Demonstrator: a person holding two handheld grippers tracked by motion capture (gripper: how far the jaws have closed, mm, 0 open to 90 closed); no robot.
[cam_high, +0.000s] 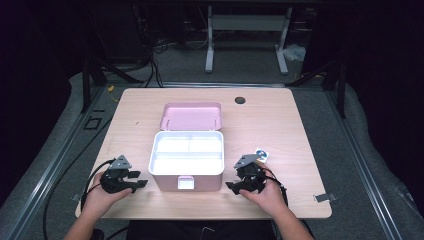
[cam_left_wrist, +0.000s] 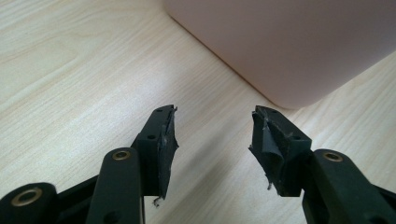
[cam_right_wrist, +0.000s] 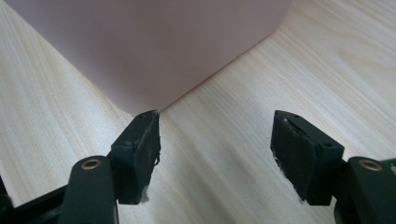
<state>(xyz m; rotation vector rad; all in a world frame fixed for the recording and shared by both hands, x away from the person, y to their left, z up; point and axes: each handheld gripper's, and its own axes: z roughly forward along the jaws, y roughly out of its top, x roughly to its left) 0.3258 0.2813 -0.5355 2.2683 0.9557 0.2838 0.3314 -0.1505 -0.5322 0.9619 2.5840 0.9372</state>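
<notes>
High view: a pink box (cam_high: 186, 160) sits open at the middle of the wooden table (cam_high: 280, 125), lid tipped back, white tray inside. Either side of its near corners rest the left gripper (cam_high: 141, 179) and right gripper (cam_high: 231, 186) — both with jaws spread wide, nothing between them, each just beside the box's wall.

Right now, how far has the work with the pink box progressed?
Done: the pink box stands with its lid swung back, its white tray exposed. In hand: nothing; the left claw and right claw rest open beside its front corners. Left: any handling of the box has not yet begun.
</notes>
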